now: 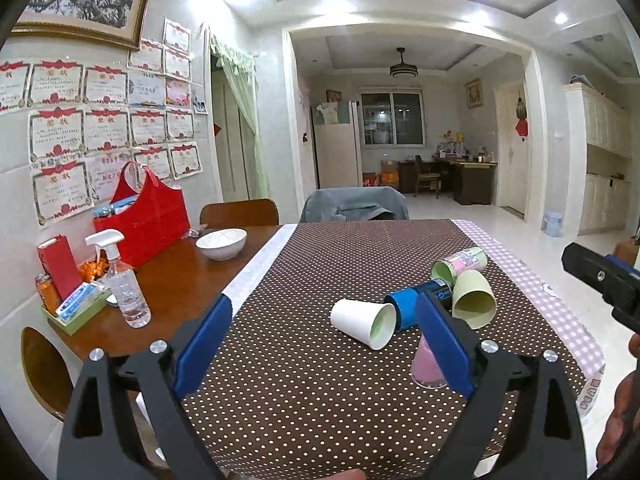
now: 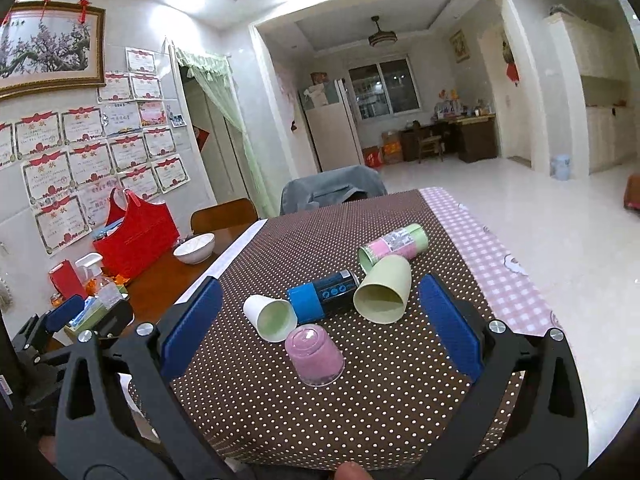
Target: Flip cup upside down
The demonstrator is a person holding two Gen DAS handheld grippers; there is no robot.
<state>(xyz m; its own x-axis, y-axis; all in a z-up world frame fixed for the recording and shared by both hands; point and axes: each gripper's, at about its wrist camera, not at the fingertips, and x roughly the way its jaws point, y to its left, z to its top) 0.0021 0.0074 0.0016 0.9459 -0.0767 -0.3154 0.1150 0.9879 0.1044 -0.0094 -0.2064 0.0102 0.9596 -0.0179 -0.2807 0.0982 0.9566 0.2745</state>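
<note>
Pink cup: the pink cup (image 2: 315, 355) stands mouth down on the dotted tablecloth (image 2: 320, 420), near the front edge, so it looks already flipped.
Its axis: upright, base on top, wide rim on the cloth.
White cup: the white cup (image 2: 271, 318) lies on its side just behind and left of the pink cup. I judge it is the next one to flip.
White cup direction: its long axis is along the cloth; the open mouth points near and a little right, the closed base points far left.
Right gripper: the right gripper (image 2: 316, 320) has its blue pads wide apart and holds nothing. The white cup and the pink cup both lie between its fingers in the right wrist view, straight ahead.
Left gripper: the left gripper (image 1: 324, 344) is also spread open and empty. In its view the white cup (image 1: 363, 323) is ahead and slightly right, and the pink cup (image 1: 428, 366) is partly hidden behind its right finger.
Nearer hand: from these views I cannot say for sure.
Neighbours: a blue can (image 2: 323, 297) lies touching the white cup on its right; a green cup (image 2: 383, 296) and a labelled cup (image 2: 394, 245) lie on their sides farther right.
Risk: the can is so close that a grasp may push it.
</note>
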